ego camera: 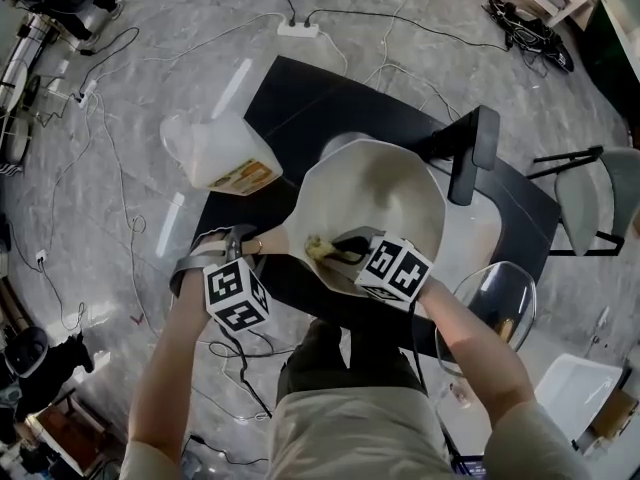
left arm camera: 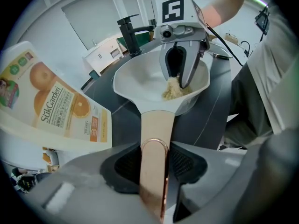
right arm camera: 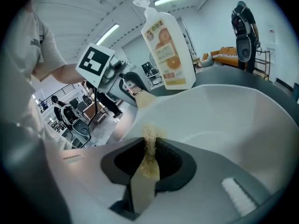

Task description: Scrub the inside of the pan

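Cream pan point(ego camera: 390, 198) on a black table point(ego camera: 310, 98); left gripper point(left arm camera: 154, 164) clamps its handle point(left arm camera: 156, 125), right gripper point(right arm camera: 148, 155) pinches a yellow scrubber point(right arm camera: 149, 168) inside.

The big white bottle point(left arm camera: 51, 111) has a label point(left arm camera: 60, 113) with pictures of oranges on it. In the left gripper view, dark letters on this label say "SukGarden". Under that name are some lines of very small print. Next to them is a little orange box with more tiny print. None of that small print can be read.

In the right gripper view the label shows an orange too, but its words are too small to read. In the head view the label is only a blur.

The left cube point(ego camera: 236, 293) and the right cube point(ego camera: 397, 268) have black and white square patterns on them, not letters or numbers.
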A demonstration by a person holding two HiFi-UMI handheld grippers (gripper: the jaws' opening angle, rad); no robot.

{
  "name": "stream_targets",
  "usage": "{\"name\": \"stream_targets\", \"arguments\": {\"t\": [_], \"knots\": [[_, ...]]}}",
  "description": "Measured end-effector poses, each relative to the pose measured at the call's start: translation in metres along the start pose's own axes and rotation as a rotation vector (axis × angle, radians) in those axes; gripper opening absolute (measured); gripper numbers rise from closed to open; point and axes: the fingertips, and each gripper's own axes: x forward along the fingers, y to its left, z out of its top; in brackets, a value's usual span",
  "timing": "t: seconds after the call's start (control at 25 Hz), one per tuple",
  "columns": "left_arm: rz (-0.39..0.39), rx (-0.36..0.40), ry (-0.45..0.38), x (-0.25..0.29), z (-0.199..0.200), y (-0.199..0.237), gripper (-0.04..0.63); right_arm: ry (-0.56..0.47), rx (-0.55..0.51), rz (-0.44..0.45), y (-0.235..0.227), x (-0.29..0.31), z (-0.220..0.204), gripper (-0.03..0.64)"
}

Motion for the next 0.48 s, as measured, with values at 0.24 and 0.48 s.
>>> {"name": "stream_targets", "arguments": {"t": [0.24,0.48], "knots": [[-0.003,0.021,-0.016,0.001,0.0,0.0,0.164,-0.076,-0.106,-0.122,-0.029,0.01,0.034,0.078],[-0.027,0.02,-0.014,0.002,0.001,-0.002,0.161,-0.069,-0.253,-0.339,-0.079,0.007,0.04,0.08]]}}
